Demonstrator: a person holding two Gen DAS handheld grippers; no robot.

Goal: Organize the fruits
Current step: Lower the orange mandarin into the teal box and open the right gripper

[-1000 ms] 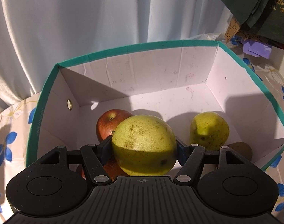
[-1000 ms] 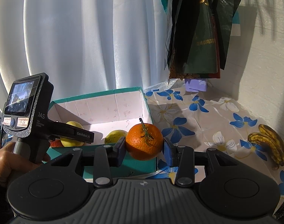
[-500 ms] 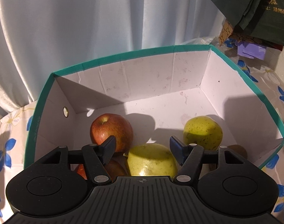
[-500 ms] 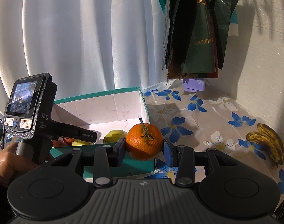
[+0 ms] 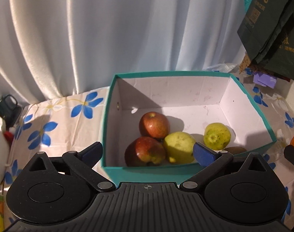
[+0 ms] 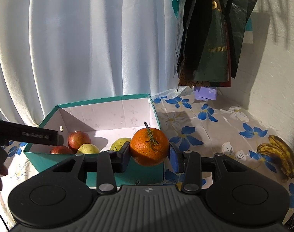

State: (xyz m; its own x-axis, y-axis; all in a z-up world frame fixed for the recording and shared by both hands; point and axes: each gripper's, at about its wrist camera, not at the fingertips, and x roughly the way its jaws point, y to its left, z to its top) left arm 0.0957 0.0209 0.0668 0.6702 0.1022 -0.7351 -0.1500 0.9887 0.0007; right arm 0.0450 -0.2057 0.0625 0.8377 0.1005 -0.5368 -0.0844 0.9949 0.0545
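Here the teal box (image 5: 187, 169) on the flowered surface (image 6: 214, 133) collects the fruit: two apples and two pears inside. Just before it, the left hand-held gripper (image 5: 147, 152) is opening, empty; beside it, the right hand-held gripper (image 6: 149, 154) clamps the orange (image 6: 149, 148), likely next in.

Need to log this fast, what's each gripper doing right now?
Left gripper: jaws opening wide, nothing between them.
Right gripper: closed on the orange.

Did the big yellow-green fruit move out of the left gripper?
Yes. The yellow-green fruit has dropped from between the left gripper's opening fingers and now lies on the teal box floor beside the red apples.
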